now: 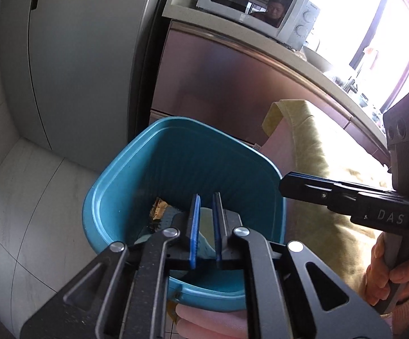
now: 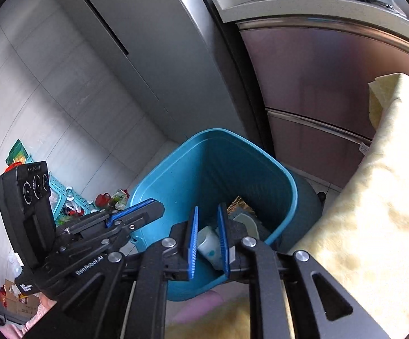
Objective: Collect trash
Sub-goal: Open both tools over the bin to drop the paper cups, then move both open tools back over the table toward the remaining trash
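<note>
A blue plastic trash bin (image 1: pixel 153 158) stands on the floor; it also shows in the right wrist view (image 2: pixel 176 175). Inside it lie a brown wrapper (image 1: pixel 157 210), a white paper cup (image 2: pixel 208 241) and other scraps (image 2: pixel 245 220). My left gripper (image 1: pixel 205 202) hovers over the bin's mouth, its blue pads a narrow gap apart with nothing between them. My right gripper (image 2: pixel 208 214) also hovers over the bin, slightly open and empty, with the cup seen below it in the bin. Each gripper shows in the other's view: the right one (image 1: pixel 289 180) and the left one (image 2: pixel 147 204).
A grey fridge (image 1: pixel 71 56) and a steel cabinet (image 1: pixel 218 84) with a microwave (image 1: pixel 261 2) stand behind the bin. A yellow cloth (image 2: pixel 374 197) covers a surface at right. A teal basket and scattered trash (image 2: pixel 71 203) lie on the tiled floor at left.
</note>
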Available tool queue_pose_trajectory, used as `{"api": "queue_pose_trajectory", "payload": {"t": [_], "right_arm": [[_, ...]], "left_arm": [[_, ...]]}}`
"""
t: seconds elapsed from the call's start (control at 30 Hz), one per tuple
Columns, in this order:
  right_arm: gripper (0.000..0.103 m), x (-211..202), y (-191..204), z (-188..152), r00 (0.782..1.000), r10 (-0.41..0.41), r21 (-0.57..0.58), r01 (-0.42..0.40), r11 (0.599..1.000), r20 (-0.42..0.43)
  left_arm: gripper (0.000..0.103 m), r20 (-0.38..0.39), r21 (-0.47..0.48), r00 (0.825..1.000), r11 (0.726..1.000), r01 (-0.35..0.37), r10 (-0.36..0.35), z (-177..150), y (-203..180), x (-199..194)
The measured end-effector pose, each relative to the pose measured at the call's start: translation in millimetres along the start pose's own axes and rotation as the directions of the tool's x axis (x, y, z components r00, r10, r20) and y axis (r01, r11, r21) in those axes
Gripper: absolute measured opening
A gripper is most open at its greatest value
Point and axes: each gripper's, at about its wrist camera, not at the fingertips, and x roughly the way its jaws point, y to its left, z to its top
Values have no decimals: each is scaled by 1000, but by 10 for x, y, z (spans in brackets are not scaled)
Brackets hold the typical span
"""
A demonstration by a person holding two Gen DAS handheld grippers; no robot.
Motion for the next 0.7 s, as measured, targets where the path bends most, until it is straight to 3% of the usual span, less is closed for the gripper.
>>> {"api": "queue_pose_trajectory", "payload": {"t": [0.3,0.47,0.7], "right_arm": [[25,-529,5,-198,995,21,-42,-17,999,96],[36,-966,-38,-380,985,10,-56,-1,998,170],[39,-1632,-204,-722,963,-45,-41,58,997,267]], "left_arm": [[33,85,100,995,994,48,-56,-21,-404,-369],[42,113,181,984,977,115,-137,-70,-758,-566],[48,69,257,962,937,238,-263,-226,-1276,-644]]}}
